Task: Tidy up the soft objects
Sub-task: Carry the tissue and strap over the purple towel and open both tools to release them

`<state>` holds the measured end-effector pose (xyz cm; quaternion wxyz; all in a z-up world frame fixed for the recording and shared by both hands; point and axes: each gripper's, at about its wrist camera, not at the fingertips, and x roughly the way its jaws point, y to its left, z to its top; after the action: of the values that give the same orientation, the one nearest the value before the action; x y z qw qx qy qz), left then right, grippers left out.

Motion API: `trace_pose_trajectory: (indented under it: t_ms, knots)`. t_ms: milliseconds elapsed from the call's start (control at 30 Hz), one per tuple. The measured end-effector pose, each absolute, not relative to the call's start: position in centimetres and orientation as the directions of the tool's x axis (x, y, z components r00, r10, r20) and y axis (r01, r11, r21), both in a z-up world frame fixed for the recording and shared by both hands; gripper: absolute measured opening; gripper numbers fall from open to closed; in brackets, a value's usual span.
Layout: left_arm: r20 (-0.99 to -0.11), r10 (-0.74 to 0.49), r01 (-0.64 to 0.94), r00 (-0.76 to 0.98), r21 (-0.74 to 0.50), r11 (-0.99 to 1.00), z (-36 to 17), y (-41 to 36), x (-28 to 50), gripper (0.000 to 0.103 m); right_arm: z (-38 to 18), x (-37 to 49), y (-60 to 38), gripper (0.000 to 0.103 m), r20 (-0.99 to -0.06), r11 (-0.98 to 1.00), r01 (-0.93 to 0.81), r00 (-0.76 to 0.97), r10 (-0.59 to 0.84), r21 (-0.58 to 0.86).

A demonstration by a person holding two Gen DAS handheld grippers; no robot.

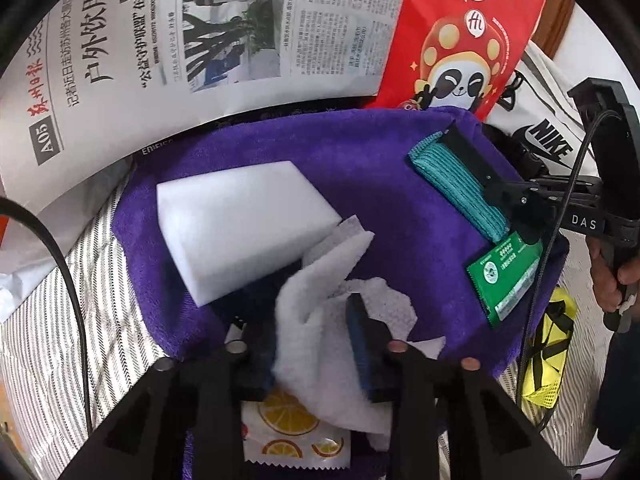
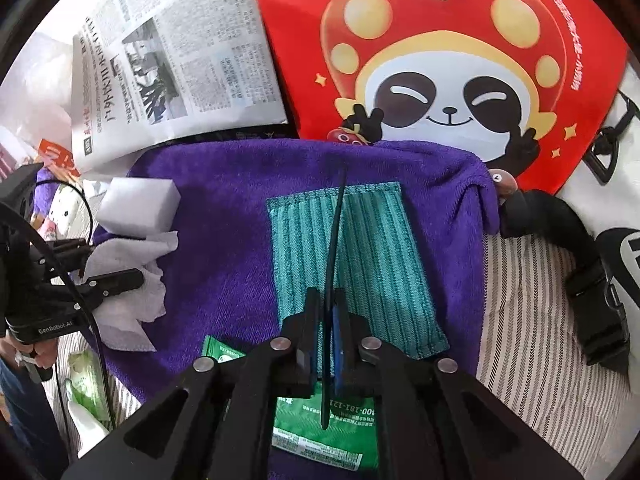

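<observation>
One purple towel (image 2: 224,248), one teal cloth (image 2: 372,256), one white sponge (image 1: 240,224), one white tissue (image 1: 320,320), one green packet (image 1: 506,276), one newspaper (image 1: 200,40), one red bag (image 2: 440,60) counted ahead of tools.

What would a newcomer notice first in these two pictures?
The purple towel fills the middle, with a white sponge on its left part and a teal cloth on its right. The left gripper holds a white tissue, and behind the towel lies a red panda bag.
</observation>
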<state>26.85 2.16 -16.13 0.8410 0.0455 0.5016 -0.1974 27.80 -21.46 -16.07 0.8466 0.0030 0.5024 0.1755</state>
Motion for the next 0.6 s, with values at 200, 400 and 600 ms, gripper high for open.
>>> trace_pose_trajectory:
  t_ms: [200, 400, 600]
  knots:
    - [-0.862, -0.3, 0.392, 0.409, -0.131, 0.91, -16.1, 1.9, 26.7, 0.042, -15.8, 27.6, -20.9, 0.015, -0.86, 0.939, -0.314, 0.43, 0.274, 0.142]
    - [-0.867, -0.288, 0.395, 0.406, -0.117, 0.911, -15.9, 2.0, 26.5, 0.049, -15.4, 27.0, -20.6, 0.039, -0.87, 0.951, -0.304, 0.45, 0.199, 0.061]
    - [-0.873, -0.28, 0.398, 0.4, -0.109, 0.911, -15.7, 2.1, 26.3, 0.05, -15.0, 27.0, -21.1, 0.046, -0.864, 0.961, -0.276, 0.477, 0.16, 0.026]
